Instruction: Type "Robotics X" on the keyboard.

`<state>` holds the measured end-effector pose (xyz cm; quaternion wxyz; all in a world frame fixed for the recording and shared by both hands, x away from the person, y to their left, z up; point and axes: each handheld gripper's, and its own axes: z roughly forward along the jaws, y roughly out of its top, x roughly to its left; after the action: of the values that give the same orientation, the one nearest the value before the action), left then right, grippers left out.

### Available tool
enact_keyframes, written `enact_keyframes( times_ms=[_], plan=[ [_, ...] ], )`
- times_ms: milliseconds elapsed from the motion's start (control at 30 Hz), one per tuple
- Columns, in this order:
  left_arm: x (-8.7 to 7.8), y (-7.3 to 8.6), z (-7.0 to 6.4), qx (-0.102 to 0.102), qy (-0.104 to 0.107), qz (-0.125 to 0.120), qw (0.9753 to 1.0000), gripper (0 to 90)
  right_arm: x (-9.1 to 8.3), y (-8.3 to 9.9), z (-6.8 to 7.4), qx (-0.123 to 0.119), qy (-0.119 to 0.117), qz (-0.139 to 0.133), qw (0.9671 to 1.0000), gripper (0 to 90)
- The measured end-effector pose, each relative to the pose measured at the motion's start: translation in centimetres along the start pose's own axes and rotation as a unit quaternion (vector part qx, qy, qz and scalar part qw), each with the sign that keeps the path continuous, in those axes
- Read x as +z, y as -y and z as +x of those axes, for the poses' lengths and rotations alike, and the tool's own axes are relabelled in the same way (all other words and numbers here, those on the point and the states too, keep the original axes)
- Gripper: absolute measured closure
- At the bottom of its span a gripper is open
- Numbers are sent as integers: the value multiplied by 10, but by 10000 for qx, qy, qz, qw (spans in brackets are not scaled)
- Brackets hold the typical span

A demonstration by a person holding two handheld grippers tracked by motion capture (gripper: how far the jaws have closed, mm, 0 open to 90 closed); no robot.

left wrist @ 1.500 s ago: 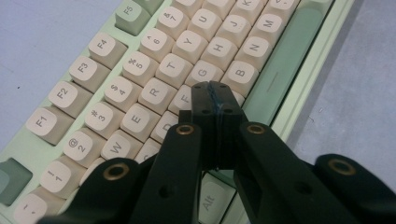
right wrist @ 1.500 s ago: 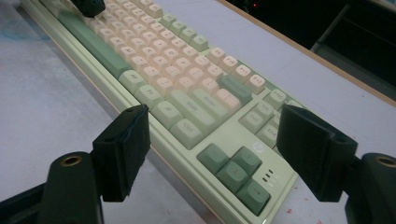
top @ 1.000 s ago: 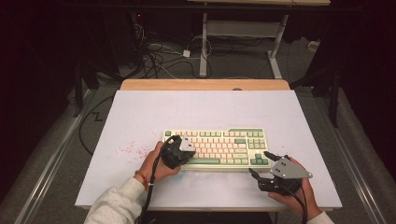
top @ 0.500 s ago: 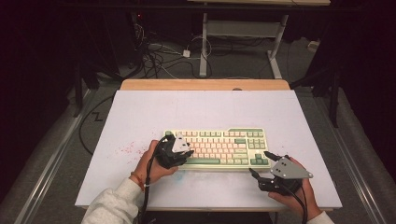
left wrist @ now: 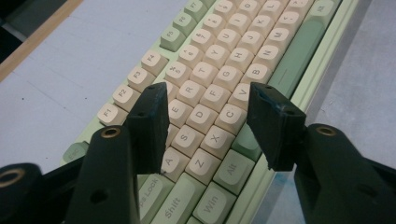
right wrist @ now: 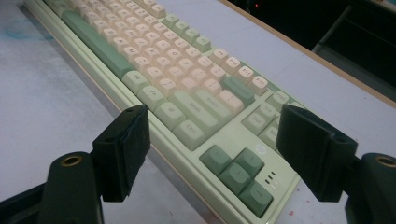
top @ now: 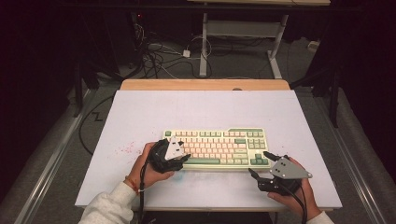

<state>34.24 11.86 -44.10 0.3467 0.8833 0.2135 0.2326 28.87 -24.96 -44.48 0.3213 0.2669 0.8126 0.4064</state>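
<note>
My left gripper (left wrist: 208, 123), jaws apart, hovers over the left end of the cream-and-green mechanical keyboard (top: 217, 147), which lies lengthwise across the white bench (top: 210, 112); my right gripper (top: 260, 165) (also open) waits off its right corner.

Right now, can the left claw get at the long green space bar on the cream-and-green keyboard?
Probably yes. The left claw hangs open over the letter keys of the cream-and-green keyboard, and the long green space bar lies uncovered just past its jaws, with nothing between them.
</note>
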Motion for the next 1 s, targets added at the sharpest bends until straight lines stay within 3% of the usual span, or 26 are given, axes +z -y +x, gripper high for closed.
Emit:
enact_keyframes(
  times_ms=[133, 300, 400, 700, 1000],
  plan=[
    [-4, 2, 1, -102, -43, -137, 9998, 519, 0, 0, 0, 4, -1, -1, 10000, 260],
    [-9, 3, 10, -368, 149, -178, 9991, 798, -1, 0, 0, -3, -4, -19, 10000, 260],
    [-9, 3, 15, -454, 158, -119, 9988, 871, 0, 0, 0, 1, -13, 1, 10000, 260],
    [3, 1, 25, -726, 413, 97, 9965, 876, 1, 0, 1, -2, -21, 26, 10000, 261],
    [20, 0, 30, -812, 539, 371, 9946, 876, 2, 1, 1, -12, -38, 46, 10000, 262]
  ],
)
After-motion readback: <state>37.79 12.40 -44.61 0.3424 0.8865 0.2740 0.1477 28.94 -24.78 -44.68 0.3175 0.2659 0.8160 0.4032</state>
